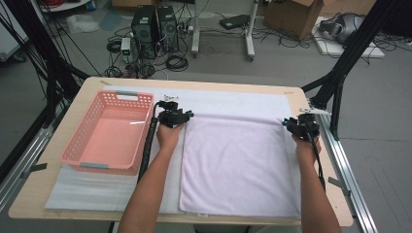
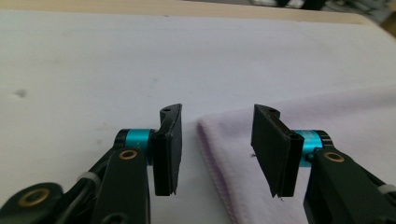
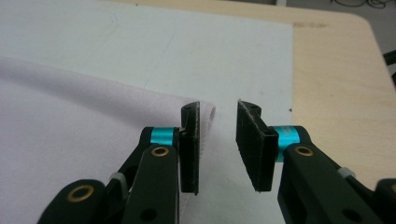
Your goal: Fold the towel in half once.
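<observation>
Towel [image 1: 238, 162]: soft, limp, light; grip far corners, where left gripper [image 2: 217, 154] and right gripper [image 3: 218, 149] stand part-open, empty

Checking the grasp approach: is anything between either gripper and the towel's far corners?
Nothing visible. The left gripper stands open over the towel's far left corner, the right gripper open at its far right corner; the pink basket sits off to the left.

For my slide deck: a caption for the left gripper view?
Open left claw straddles the lilac towel corner on the white mat.
</observation>
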### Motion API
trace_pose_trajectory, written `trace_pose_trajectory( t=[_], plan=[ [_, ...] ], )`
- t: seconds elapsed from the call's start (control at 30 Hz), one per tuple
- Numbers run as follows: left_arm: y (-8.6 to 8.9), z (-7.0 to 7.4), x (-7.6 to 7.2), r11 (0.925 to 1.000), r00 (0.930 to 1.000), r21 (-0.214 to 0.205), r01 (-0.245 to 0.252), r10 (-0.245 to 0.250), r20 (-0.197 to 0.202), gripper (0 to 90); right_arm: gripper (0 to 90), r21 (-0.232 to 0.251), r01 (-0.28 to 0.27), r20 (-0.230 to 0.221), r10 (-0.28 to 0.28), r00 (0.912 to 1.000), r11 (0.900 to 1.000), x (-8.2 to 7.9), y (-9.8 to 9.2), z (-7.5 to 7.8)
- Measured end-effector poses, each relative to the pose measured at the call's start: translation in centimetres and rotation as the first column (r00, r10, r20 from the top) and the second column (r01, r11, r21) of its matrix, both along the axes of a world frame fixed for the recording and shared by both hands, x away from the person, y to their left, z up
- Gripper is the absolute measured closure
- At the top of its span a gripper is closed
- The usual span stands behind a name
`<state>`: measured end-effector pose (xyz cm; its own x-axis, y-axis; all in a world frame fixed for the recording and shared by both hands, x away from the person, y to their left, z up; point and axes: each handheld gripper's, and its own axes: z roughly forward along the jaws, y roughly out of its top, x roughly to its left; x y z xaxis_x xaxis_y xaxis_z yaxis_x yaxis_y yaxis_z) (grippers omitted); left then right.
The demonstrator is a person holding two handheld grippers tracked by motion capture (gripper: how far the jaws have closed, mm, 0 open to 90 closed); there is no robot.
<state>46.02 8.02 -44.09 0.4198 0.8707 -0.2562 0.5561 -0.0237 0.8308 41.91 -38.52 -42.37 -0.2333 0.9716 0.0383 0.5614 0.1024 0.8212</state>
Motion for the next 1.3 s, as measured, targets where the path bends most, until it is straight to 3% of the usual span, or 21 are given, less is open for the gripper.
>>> trace_pose_trajectory(
  t=[0.03,0.1,0.17,0.23,0.3,0.33,0.4,0.43,0.63,0.7,0.77,0.83,0.93,0.97,1.0,1.13,1.3],
  plan=[
    [0.2,0.1,-0.4,0.9997,0.9997,-0.017,0.015,-0.015,0.022,49.9,70.5,0.018,-0.009,0.002,0.009,1.0,0.9998,-0.2,-0.2,0.3],
    [0.3,0.3,-0.8,0.9981,0.999,-0.046,0.042,-0.041,0.016,46.7,70.4,0.046,-0.038,-0.001,0.039,0.9993,0.9982,-0.7,-0.4,0.9],
    [0.4,0.7,-1.1,0.9899,0.9948,-0.099,0.102,-0.102,0.002,41.1,66.7,0.072,-0.085,-0.022,0.086,0.996,0.9938,-1.3,-0.4,1.4],
    [0.0,1.3,-1.7,0.9884,0.9922,-0.088,0.124,-0.123,0.023,36.2,59.8,0.067,-0.122,-0.052,0.125,0.9907,0.9903,-2.0,-0.3,1.9],
    [-0.1,1.9,-2.9,0.9885,0.9884,-0.085,0.125,-0.117,0.096,31.7,54.3,0.076,-0.145,-0.061,0.15,0.9868,0.9865,-2.6,-0.3,2.4],
    [-0.2,2.0,-3.3,0.9895,0.9876,-0.081,0.12,-0.11,0.111,29.4,52.8,0.078,-0.161,-0.039,0.164,0.9857,0.984,-3.1,-0.4,2.7],
    [-0.3,2.3,-4.0,0.9828,0.9827,-0.091,0.161,-0.151,0.107,23.0,49.2,0.084,-0.192,0.003,0.193,0.9812,0.9777,-4.1,-0.4,3.1],
    [-0.5,2.3,-4.7,0.9795,0.975,-0.079,0.185,-0.173,0.139,21.6,46.8,0.088,-0.206,0.011,0.206,0.9784,0.9745,-4.4,-0.4,3.1],
    [-0.1,2.2,-7.2,0.9716,0.9603,-0.092,0.218,-0.197,0.198,21.7,33.6,0.073,-0.301,0.018,0.3,0.9537,0.951,-6.4,0.2,3.1],
    [0.1,2.2,-7.7,0.9632,0.9516,-0.075,0.258,-0.24,0.191,23.2,30.2,0.071,-0.328,0.025,0.327,0.9447,0.942,-6.9,0.6,3.2],
    [0.4,2.1,-8.6,0.9576,0.9421,-0.081,0.276,-0.253,0.22,24.3,29.4,0.074,-0.349,0.03,0.348,0.9372,0.9342,-7.4,0.8,3.2],
    [0.4,2.1,-9.1,0.9546,0.9337,-0.071,0.289,-0.265,0.24,24.7,25.5,0.077,-0.348,0.044,0.345,0.9376,0.9345,-7.9,0.9,3.0],
    [0.7,1.8,-9.7,0.9387,0.9124,-0.108,0.328,-0.285,0.294,24.5,21.7,0.076,-0.334,0.05,0.331,0.9424,0.9396,-8.5,0.7,2.6],
    [0.7,1.6,-10.0,0.9384,0.9025,-0.085,0.335,-0.294,0.315,24.7,21.7,0.089,-0.329,0.054,0.326,0.944,0.94,-8.8,0.6,2.4],
    [0.7,1.5,-10.3,0.9427,0.8974,-0.048,0.33,-0.298,0.326,24.9,21.6,0.092,-0.33,0.068,0.325,0.9433,0.9394,-9.1,0.5,2.2],
    [0.6,1.1,-10.6,0.9424,0.9139,-0.035,0.333,-0.313,0.258,23.6,21.0,0.094,-0.316,0.076,0.309,0.9478,0.9441,-10.1,0.3,1.0],
    [0.6,1.5,-10.6,0.9545,0.9231,-0.04,0.295,-0.274,0.27,18.0,18.2,0.074,-0.309,0.063,0.305,0.9503,0.9481,-10.4,0.6,0.6]
  ],
)
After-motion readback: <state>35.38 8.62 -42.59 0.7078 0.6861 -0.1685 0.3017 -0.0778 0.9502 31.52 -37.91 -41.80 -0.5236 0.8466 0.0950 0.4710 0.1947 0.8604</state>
